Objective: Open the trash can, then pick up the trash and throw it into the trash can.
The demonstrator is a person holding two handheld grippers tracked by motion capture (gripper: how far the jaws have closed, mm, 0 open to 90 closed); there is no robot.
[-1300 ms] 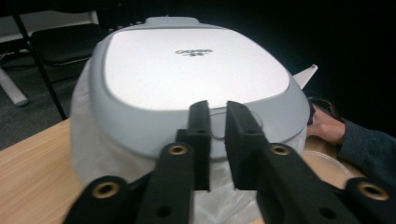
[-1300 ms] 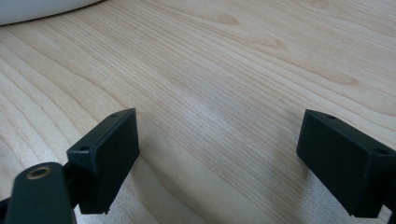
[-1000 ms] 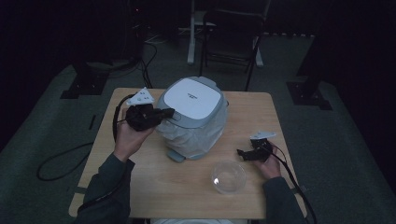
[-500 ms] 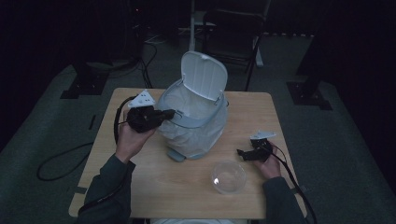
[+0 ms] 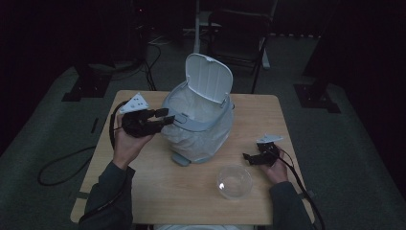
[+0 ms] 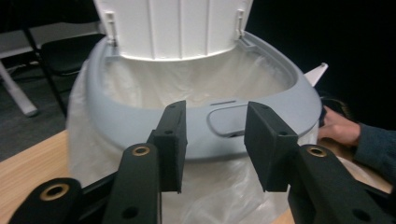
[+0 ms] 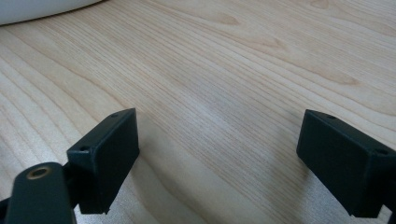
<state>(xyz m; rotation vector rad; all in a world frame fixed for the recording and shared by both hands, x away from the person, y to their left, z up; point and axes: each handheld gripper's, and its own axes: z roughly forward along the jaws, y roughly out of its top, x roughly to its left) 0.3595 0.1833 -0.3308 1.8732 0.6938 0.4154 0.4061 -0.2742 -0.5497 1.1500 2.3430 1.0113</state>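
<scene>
Bin (image 5: 198,127): lid (image 5: 208,78) raised, interior hidden by liner. Left gripper (image 5: 163,116) at its rim, jaws apart, empty. Right gripper (image 5: 247,157) beside bin, jaws apart. Bowl (image 5: 234,181) near bin, contents indistinct.

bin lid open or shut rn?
Open. The lid stands upright at the back of the bin, and the white liner inside shows past the left gripper.

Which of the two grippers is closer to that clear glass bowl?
The right gripper: it rests on the table just beside the glass bowl. The left gripper is across the table at the bin's rim.
</scene>
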